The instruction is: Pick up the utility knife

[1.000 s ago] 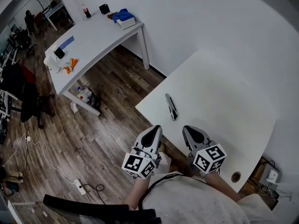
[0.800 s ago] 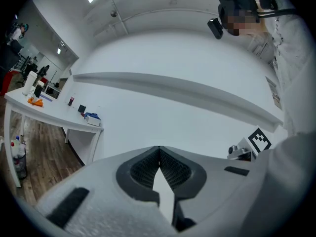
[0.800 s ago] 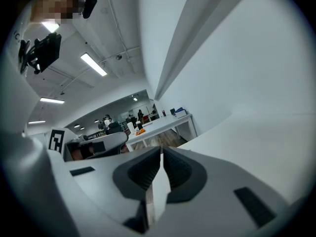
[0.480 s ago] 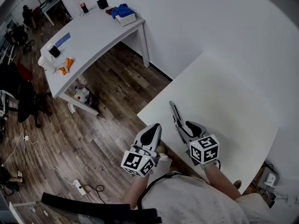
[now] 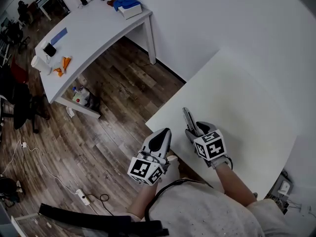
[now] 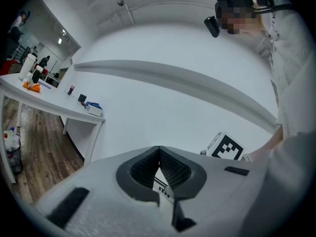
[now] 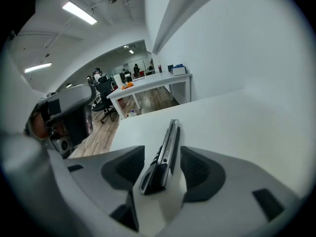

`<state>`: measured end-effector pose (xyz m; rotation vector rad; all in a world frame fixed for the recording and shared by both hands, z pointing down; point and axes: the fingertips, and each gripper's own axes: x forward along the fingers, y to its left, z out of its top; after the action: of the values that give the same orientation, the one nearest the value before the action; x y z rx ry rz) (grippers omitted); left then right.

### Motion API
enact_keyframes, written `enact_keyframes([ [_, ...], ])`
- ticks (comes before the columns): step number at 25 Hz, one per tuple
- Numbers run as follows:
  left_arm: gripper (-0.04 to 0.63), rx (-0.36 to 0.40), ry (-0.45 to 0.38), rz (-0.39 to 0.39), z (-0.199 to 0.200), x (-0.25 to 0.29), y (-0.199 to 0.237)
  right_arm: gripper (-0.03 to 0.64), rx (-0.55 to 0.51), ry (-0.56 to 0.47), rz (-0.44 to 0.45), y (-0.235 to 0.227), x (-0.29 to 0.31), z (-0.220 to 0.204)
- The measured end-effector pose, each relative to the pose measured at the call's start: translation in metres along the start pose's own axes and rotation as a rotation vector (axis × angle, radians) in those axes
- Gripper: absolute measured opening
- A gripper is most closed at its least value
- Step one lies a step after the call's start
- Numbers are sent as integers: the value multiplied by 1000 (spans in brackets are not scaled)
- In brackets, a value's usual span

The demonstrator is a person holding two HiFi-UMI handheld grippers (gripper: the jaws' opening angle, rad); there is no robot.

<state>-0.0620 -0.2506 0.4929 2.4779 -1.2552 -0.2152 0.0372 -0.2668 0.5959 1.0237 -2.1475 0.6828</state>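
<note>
the right gripper [image 7: 163, 154] sat wide astride the utility knife [image 7: 169, 139] near the table [image 5: 247, 98]'s near-left corner; the left gripper [image 6: 159, 152] was closed, empty.

in the head view the knife [image 5: 187, 117] shows only its far end; the rest is hidden under the right tool [image 5: 196, 129]. the bits on the far desk [image 5: 98, 28] are too small to name.

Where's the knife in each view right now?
Head view: knife lies centre, at the right hand-held gripper.
Right gripper view: centre, between the open jaws.
Left gripper view: not in it.
Shared landmark: the far desk.
</note>
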Motion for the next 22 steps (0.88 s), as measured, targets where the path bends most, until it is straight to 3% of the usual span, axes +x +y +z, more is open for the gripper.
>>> enact_keyframes([
  [10, 6, 4, -28, -11, -10, 13, 25, 206, 5, 93, -47, -11, 26, -3],
  [16, 6, -10, -22, -22, -22, 17, 28, 206, -46, 204, -82, -8, 31, -6],
  [22, 6, -22, -16, -41, -27, 23, 25, 206, -59, 160, -84, -8, 30, -6],
])
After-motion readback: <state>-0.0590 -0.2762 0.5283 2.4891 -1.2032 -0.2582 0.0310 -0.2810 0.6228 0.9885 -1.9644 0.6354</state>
